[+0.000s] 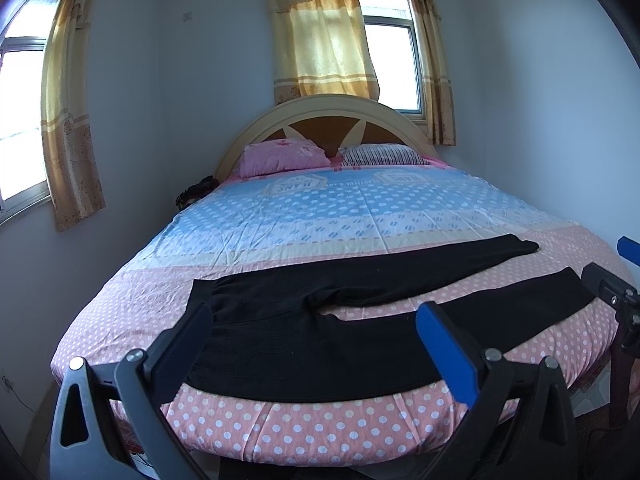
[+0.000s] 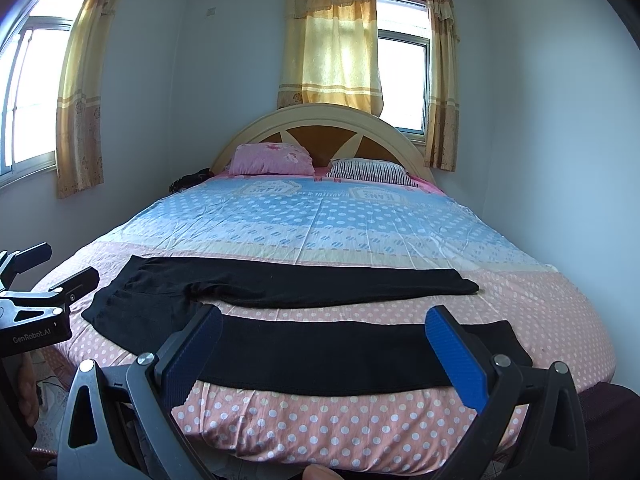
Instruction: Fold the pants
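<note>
So the black pants point(image 1: 320, 320) are spread flat across the foot of the bed point(image 1: 280, 432), on the pink polka-dot part of the sheet, waistband toward 9 o'clock and both legs running out toward 3 o'clock. The legs are split apart in a V, the far one angling up toward 2 o'clock, the near one hugging the mattress edge.

Left gripper point(image 1: 316, 328) hangs in the air with its jaws spread wide, nothing in them. In its own view the waist and seat of the pants sit right between the fingers, at about 12 o'clock, and it's apart from the cloth. The right gripper's blue pad point(image 1: 628, 250) pokes in at 3 o'clock, near the cuff of the near leg.

Right gripper point(image 2: 324, 328) is also wide open and empty. From its camera the near leg point(image 2: 340, 356) stretches straight across between the two blue pads, with the cuff ending just past the right finger at 3 o'clock. Far leg point(image 2: 320, 284) lies beyond it at 12. The left gripper point(image 2: 36, 300) shows up at 9 o'clock, just beside the waistband.

Pink pillow point(image 2: 272, 159) and striped pillow point(image 2: 370, 171) sit up by the headboard point(image 2: 320, 120).
</note>
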